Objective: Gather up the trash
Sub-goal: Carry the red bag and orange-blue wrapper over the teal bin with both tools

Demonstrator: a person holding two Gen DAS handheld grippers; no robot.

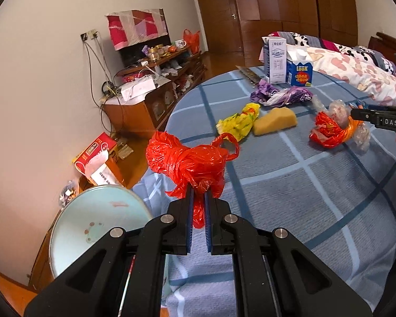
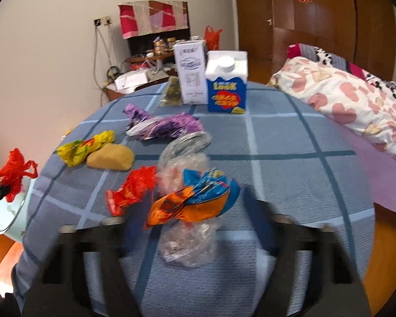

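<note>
My left gripper is shut on a crumpled red plastic bag and holds it above the table's left edge, beside a pale blue basin. The bag also shows at the far left of the right wrist view. My right gripper is open, its blurred fingers on either side of an orange and blue wrapper with clear plastic under it. A red wrapper, a yellow wrapper, a yellow sponge and a purple wrapper lie on the blue checked tablecloth.
Two cartons, a white one and a blue and white one, stand at the table's far side. A bed with a heart-print quilt is to the right. A cluttered wooden cabinet stands by the left wall.
</note>
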